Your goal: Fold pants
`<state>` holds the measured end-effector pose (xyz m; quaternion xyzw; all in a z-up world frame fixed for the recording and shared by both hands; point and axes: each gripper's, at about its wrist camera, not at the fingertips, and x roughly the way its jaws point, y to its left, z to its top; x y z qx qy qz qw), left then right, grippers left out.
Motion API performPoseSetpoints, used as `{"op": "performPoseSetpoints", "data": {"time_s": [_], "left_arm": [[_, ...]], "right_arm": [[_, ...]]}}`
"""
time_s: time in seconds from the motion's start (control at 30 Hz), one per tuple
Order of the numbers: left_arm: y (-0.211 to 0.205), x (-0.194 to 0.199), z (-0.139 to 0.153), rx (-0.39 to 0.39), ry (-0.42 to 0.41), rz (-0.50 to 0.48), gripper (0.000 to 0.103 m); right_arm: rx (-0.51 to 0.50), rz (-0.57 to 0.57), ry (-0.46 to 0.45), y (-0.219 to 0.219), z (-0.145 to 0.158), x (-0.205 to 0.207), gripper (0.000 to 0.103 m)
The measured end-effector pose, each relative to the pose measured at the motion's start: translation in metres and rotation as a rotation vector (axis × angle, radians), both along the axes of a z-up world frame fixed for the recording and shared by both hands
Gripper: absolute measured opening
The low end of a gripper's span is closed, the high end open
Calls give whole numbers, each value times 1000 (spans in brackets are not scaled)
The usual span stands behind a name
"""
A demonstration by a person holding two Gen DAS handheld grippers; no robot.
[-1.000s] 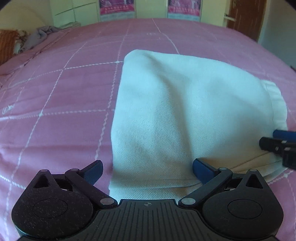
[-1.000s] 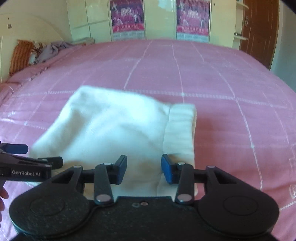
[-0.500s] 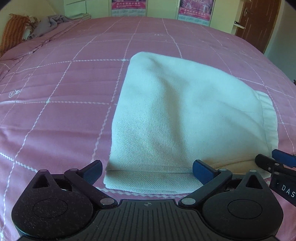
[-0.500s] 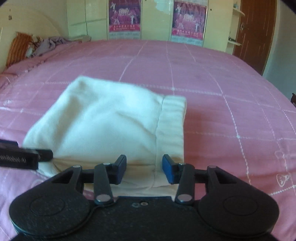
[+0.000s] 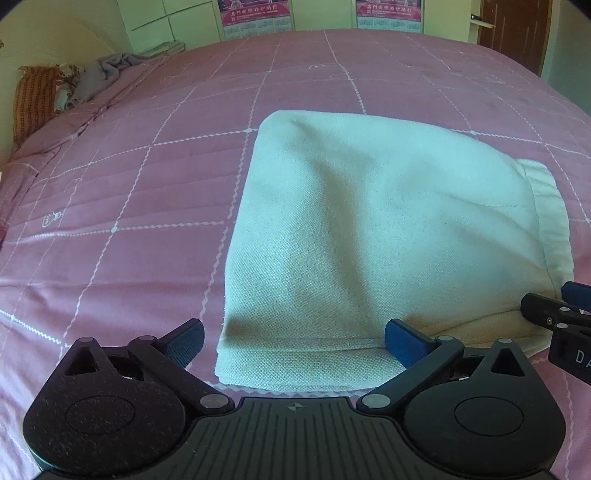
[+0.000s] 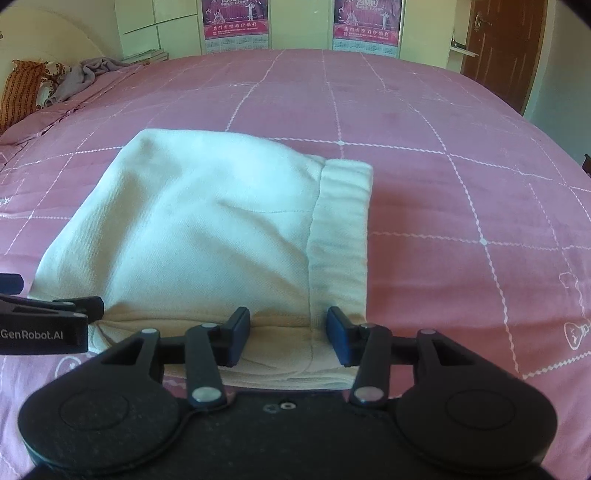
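The white pants point(image 5: 376, 236) lie folded into a compact bundle on the pink bedspread point(image 5: 129, 206), also seen in the right wrist view point(image 6: 207, 236), with the ribbed waistband point(image 6: 340, 236) on its right side. My left gripper point(image 5: 293, 341) is open and empty, its fingers spread wide just in front of the bundle's near left corner. My right gripper point(image 6: 288, 338) is open and empty at the near edge, straddling the waistband seam. Each gripper shows at the edge of the other's view.
A striped orange pillow point(image 6: 18, 92) and a crumpled grey cloth point(image 6: 88, 72) lie at the far left of the bed. Cupboards with two posters point(image 6: 236, 22) stand behind the bed. A brown door point(image 6: 502, 48) is at the far right.
Both grippers have drawn back toward me and risen a little, so more of the bundle's near edge shows. The pants stay in place. Both stay open.
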<state>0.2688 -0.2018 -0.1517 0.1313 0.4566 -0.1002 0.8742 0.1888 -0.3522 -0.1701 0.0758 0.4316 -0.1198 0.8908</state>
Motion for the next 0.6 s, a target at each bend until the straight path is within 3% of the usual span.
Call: {"op": "performPoseSetpoints", "data": {"time_s": [0.07,0.2,0.4,0.47,0.6], "left_arm": [[-4,1,4,33,16,-2,103],[-10,-8,13,39,-6,-6,103],[-12,-11,14,77,5,37,103],[-10,-16,22,84,-2,39,103],[0,-45,41,113,-47,-5,103]], "right_arm": [[9,-4,-2,1,5,-3,52],[28,2,-28,10,15,-16,71],[28,-17,58,12,7,-17,71],[42,-43,30,11,15,-27,71],[59,-39,-28,12,39,-53,82]]}}
